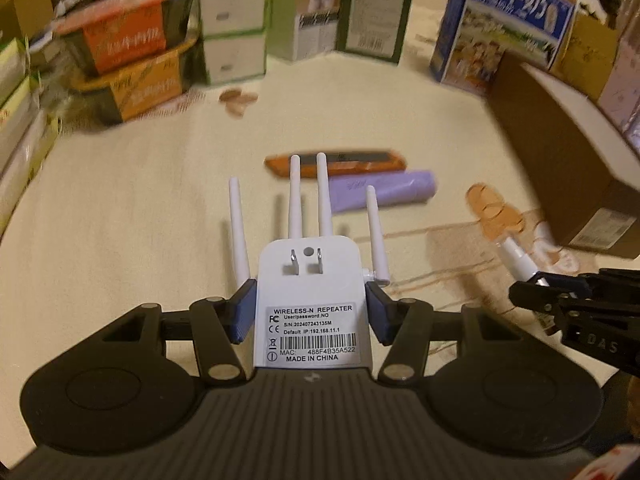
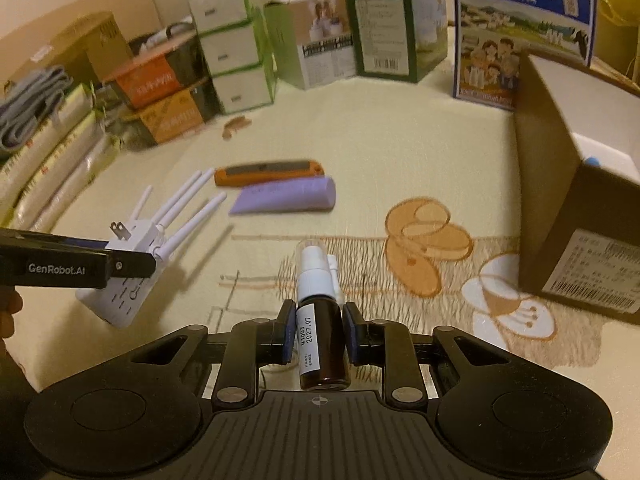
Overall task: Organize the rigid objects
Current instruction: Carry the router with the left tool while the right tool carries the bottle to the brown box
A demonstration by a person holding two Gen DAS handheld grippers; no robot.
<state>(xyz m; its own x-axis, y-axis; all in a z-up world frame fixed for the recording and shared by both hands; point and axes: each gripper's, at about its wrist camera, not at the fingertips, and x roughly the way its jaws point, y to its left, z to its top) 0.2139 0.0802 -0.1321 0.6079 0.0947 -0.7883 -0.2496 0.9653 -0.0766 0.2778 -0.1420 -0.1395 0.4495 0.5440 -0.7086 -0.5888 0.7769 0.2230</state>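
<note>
Pinching the white repeater [image 1: 311, 300] by its sides at lower centre, the left gripper [image 1: 311, 312] points it at the orange knife [image 1: 340, 163] and purple tube [image 1: 384, 192] mid-frame; I judge the four antennas could snag on either. At lower centre of the right wrist view, the right gripper [image 2: 319, 332] clamps a brown spray bottle [image 2: 320, 320] whose smooth glass might slip. An open cardboard box [image 2: 560, 208] fills the right edge, its near wall in the way.

One repeater [image 1: 311, 300], four antennas [image 1: 295, 196]
</note>
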